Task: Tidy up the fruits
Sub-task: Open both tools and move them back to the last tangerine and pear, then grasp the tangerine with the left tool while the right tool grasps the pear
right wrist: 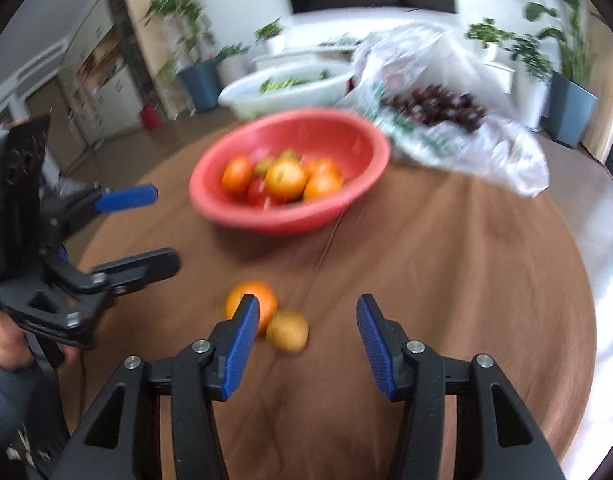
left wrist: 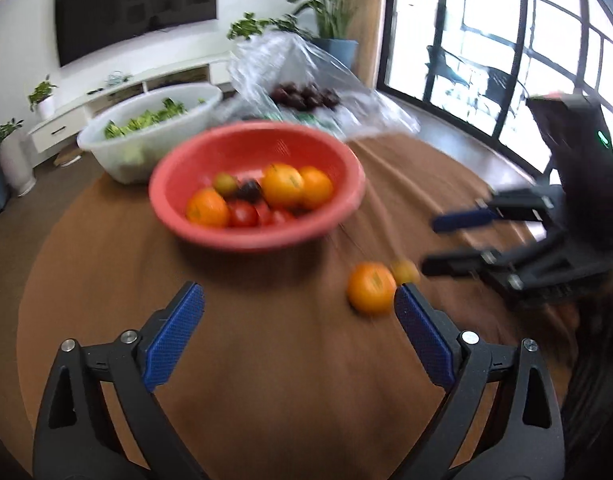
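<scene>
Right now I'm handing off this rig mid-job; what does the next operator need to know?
Left gripper: open, empty, above the table.
Right gripper: open, empty, nearest the loose fruit.
Red bowl: already holds oranges, tomatoes and small dark fruit.
Left out: one orange and a small yellowish fruit, touching, on the table in front of the bowl.
Plastic bag of dark fruit lies behind the bowl, unsorted.
Frames are motion-blurred.
</scene>
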Demonstrator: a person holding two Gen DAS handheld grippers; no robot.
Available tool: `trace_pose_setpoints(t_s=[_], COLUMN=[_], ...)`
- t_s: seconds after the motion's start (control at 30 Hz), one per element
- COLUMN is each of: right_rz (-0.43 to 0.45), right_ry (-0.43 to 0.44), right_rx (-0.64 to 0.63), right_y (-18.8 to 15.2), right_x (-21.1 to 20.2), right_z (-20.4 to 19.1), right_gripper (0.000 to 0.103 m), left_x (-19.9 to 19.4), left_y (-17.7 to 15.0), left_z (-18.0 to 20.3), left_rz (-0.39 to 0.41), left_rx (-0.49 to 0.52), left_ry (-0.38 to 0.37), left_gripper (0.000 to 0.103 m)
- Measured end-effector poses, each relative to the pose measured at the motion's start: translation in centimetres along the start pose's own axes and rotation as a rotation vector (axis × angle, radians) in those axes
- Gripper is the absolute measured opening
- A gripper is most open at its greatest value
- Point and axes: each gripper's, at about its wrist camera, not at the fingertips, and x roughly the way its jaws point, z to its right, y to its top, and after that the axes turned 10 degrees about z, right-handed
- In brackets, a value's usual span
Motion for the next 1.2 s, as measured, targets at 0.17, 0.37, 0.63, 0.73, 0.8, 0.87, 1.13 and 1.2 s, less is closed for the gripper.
trace_pose_setpoints(t_s=[0.17, 0.37, 0.63, 0.73, 0.8, 0.87, 1.13, 1.2], right_rz=[-0.055, -0.121, -0.133, -0.127, -0.125, -0.126, -0.109, -0.088], right_ry=[0.056, 0.061, 0.072, 0.078, 0.091, 0.09, 0.098, 0.088], right_rx=[-0.134, -0.236, -0.252, -0.249, -0.23, -0.218, -0.168, -0.147], right_y=[-0.7, -1.3, -1.0, -1.0, -1.0, -0.9, -1.0, -0.8], right_x=[1.2, 3.2, 4.3, 4.3, 4.2, 4.3, 3.0, 2.0], right_z=[-1.7, -2.5, -1.9, -1.8, -1.5, -1.1, -0.5, -0.1], right_gripper=[0.054, 0.053, 0.048, 0.044, 0.038, 0.032, 0.029, 0.029], left_x=[-1.8, -2.9, -2.6, -1.9, -1.5, -1.1, 1.3, 2.2], left_y=[-3.2, -5.1, -5.2, -4.8, -4.5, -4.0, -1.8, -1.1], left_z=[1.0, 1.7, 1.3, 1.2, 1.3, 1.6, 2.4, 2.7], left_rz=[-0.01, -0.008, -0.008, -0.024, -0.029, -0.035, -0.063, -0.057], left_rx=[-0.031, -0.069, -0.075, -0.073, -0.059, -0.045, -0.018, -0.012], left_ry=[-0.002, -0.01, -0.012, 0.003, 0.007, -0.007, -0.019, -0.022], left_gripper=[0.102, 0.102, 0.103, 0.103, 0.103, 0.103, 0.103, 0.103])
